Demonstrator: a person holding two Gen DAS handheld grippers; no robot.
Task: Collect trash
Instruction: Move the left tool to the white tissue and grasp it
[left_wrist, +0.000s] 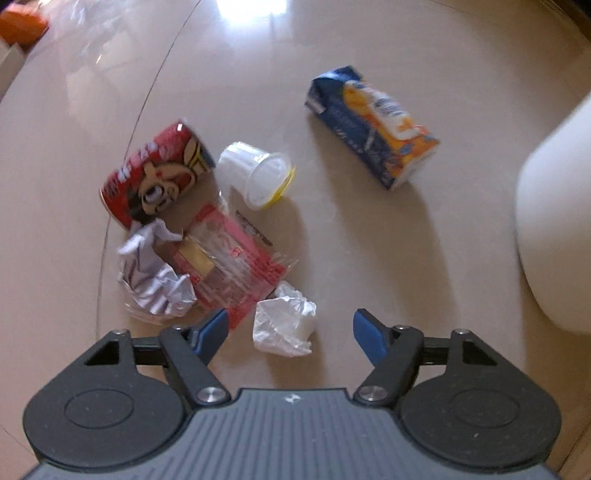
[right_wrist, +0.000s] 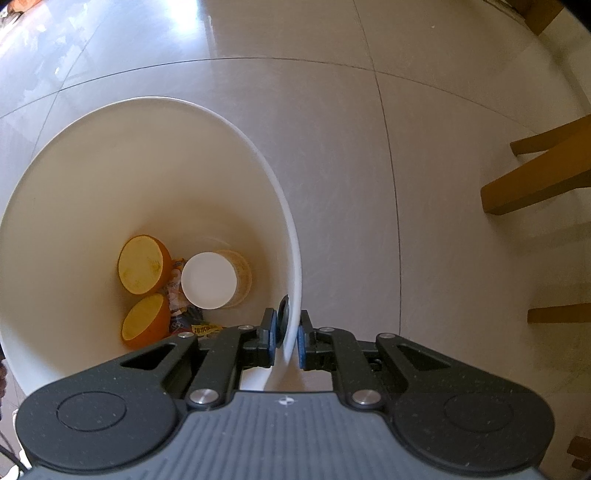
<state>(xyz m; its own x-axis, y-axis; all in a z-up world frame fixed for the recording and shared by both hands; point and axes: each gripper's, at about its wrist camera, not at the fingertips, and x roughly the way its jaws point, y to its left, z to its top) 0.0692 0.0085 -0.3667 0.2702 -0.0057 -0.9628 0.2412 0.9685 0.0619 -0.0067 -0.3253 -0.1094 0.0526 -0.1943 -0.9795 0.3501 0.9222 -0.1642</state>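
Note:
Trash lies on the tiled floor in the left wrist view. A crumpled white paper ball sits between the fingers of my left gripper, which is open, its blue pads apart from the paper. Behind it lie a pink plastic wrapper, another crumpled paper, a red can on its side, a white plastic cup on its side and a blue and orange carton. My right gripper is shut on the rim of the white bin, which holds two orange halves, a white-lidded tub and wrappers.
The white bin's outer wall stands at the right of the left wrist view. Wooden furniture legs stand to the right of the bin. An orange object lies at the far left.

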